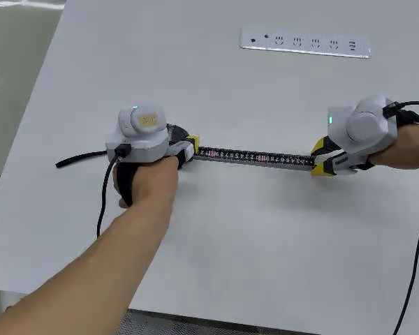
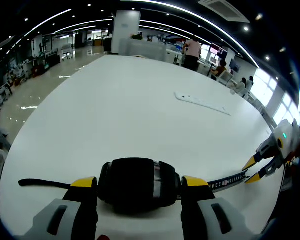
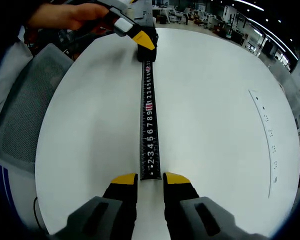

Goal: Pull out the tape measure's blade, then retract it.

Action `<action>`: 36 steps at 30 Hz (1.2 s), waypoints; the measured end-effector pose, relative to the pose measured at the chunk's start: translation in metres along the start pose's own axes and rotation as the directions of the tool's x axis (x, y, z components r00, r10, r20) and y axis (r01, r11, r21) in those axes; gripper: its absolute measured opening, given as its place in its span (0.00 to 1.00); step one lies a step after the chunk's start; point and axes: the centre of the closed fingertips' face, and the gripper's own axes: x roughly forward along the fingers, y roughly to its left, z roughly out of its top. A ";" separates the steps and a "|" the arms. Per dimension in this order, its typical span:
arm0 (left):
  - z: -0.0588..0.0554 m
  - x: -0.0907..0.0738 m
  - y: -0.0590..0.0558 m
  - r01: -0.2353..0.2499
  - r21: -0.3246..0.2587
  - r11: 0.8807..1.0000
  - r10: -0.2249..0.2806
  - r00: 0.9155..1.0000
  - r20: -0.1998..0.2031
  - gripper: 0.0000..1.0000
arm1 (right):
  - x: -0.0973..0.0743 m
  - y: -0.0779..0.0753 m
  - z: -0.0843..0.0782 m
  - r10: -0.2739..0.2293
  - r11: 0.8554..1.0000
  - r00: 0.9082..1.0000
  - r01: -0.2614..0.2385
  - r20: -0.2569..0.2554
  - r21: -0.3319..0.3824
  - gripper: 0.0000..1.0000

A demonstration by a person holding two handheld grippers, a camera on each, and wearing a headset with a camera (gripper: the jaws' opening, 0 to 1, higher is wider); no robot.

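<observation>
A white table (image 1: pixel 230 244) carries a white power strip (image 1: pixel 304 42) near its far edge. Nearer the person than the power strip, and beyond its left end, sits a black tape measure (image 2: pixel 139 184). The left gripper (image 1: pixel 188 146) holds its case, with the yellow-tipped jaws pressed against the case's two sides. The black blade (image 1: pixel 255 158), marked with white numbers, is pulled out straight. It runs rightward, roughly parallel to the power strip and on the person's side of it. In front of the strip's right half, the right gripper (image 3: pixel 150 178) grips the blade's tip, its jaws set narrow against the blade's two edges.
</observation>
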 end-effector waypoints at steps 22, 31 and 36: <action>-0.001 0.001 -0.001 0.007 0.010 1.000 -0.007 1.000 0.004 0.64 | 0.002 -0.002 -0.001 0.006 1.000 1.000 -0.006 -0.005 -0.022 0.15; 0.000 0.000 -0.002 0.014 0.019 1.000 -0.015 1.000 0.012 0.63 | 0.002 -0.002 -0.002 -0.009 0.999 1.000 0.009 -0.002 -0.032 0.14; 0.000 0.000 -0.002 0.015 0.025 1.000 -0.016 1.000 0.018 0.62 | 0.001 -0.002 -0.003 -0.012 0.999 1.000 0.012 -0.001 -0.048 0.14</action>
